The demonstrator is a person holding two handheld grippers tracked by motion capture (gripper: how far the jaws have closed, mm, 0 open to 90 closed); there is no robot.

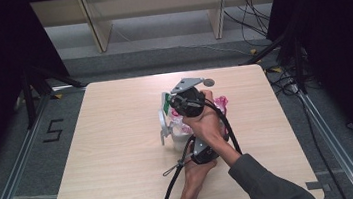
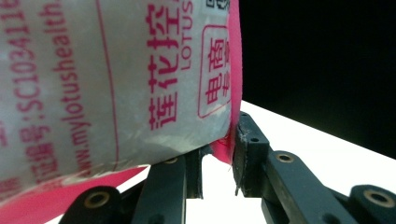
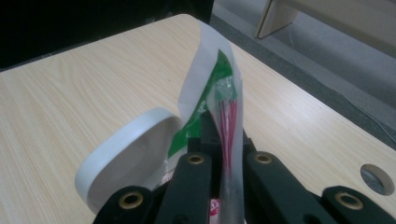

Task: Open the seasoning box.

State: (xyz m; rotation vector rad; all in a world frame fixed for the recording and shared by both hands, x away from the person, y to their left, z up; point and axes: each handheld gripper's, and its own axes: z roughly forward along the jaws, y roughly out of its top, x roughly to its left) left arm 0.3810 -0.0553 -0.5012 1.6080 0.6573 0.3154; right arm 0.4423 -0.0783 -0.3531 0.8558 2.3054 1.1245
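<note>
A translucent plastic bag (image 2: 107, 84) with pink printed lettering and a pink edge hangs close in the left gripper view. My left gripper (image 2: 219, 149) is shut on that pink edge. In the right gripper view my right gripper (image 3: 224, 135) is shut on a clear bag flap (image 3: 212, 88) with a green stripe and thin red lines, held upright. From above, the right gripper (image 1: 186, 102) is over the crumpled bag (image 1: 221, 102) at mid-table, and the left gripper (image 1: 203, 152) sits just nearer, its jaws hidden under the right hand. Whether both grip one bag I cannot tell.
A white round object (image 3: 126, 158) stands on edge just left of the right gripper's jaws, also seen from above as a white rim (image 1: 163, 123). The light wooden table (image 1: 120, 151) has bare surface all around. Black cables (image 1: 173, 180) trail off the near edge.
</note>
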